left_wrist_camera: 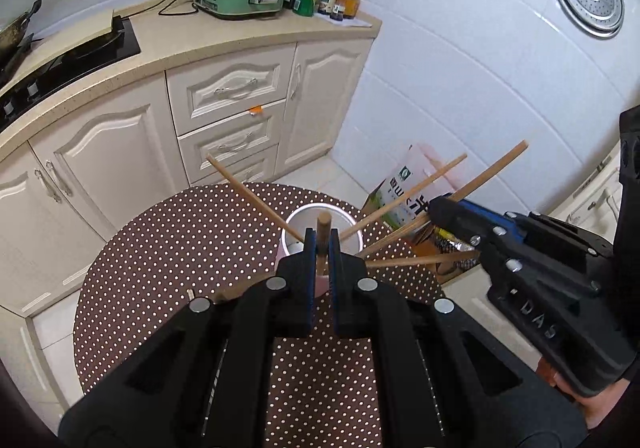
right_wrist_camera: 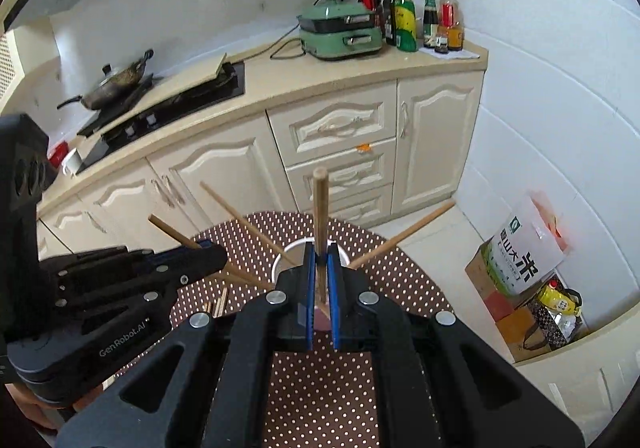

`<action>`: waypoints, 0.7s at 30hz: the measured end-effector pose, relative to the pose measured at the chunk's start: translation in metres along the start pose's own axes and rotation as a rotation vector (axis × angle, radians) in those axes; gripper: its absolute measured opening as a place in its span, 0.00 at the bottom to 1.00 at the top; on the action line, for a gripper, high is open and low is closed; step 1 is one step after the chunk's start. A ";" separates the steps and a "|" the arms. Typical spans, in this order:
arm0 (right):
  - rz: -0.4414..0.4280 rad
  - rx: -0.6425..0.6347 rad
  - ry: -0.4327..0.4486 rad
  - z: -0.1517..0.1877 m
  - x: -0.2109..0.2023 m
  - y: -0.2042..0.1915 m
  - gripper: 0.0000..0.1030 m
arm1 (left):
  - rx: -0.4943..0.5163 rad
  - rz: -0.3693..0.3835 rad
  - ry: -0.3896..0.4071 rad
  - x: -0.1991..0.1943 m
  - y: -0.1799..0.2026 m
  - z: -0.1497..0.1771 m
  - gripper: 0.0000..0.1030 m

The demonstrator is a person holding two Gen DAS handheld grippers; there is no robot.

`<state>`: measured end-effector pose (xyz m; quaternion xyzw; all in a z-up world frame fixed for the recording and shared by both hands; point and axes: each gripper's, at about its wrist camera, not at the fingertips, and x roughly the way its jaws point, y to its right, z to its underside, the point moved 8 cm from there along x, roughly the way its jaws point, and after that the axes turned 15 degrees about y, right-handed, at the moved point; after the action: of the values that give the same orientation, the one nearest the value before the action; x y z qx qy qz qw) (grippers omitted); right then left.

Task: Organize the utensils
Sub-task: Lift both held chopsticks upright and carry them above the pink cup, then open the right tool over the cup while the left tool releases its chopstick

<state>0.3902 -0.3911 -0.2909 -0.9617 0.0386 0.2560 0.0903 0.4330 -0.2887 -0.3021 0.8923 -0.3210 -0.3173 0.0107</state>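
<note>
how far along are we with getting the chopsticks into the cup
Done: several chopsticks already lean in the cup on the dotted table.
In hand: the left tongs and the right tongs each grip one chopstick over the cup.
Left: loose chopsticks lie on the table beside the cup.

White tiled walls meet cream cabinets under a beige counter; the floor is pale tile.

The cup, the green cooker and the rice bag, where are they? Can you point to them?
cup (right_wrist_camera: pixel 294 248), right wrist view, on its white rim at the back.
green cooker (right_wrist_camera: pixel 340 33), right wrist view, on its front side.
rice bag (right_wrist_camera: pixel 520 260), right wrist view, on its white printed front.
</note>
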 end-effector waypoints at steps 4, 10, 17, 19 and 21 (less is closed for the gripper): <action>0.000 0.005 -0.034 0.010 0.005 -0.002 0.05 | 0.009 -0.009 -0.022 0.003 -0.002 0.007 0.06; 0.000 0.019 -0.056 0.014 0.007 -0.005 0.06 | 0.007 -0.012 -0.042 0.005 -0.003 0.013 0.06; -0.009 0.069 -0.058 0.012 0.000 -0.008 0.09 | -0.012 0.011 -0.055 -0.003 -0.004 0.013 0.06; -0.015 0.087 -0.054 0.010 -0.003 -0.009 0.09 | -0.012 0.014 -0.059 -0.006 -0.004 0.014 0.06; -0.020 0.098 -0.052 0.008 -0.007 -0.010 0.10 | -0.012 0.016 -0.062 -0.009 -0.004 0.015 0.06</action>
<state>0.3812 -0.3791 -0.2926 -0.9496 0.0390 0.2775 0.1406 0.4217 -0.2782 -0.3098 0.8795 -0.3262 -0.3465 0.0089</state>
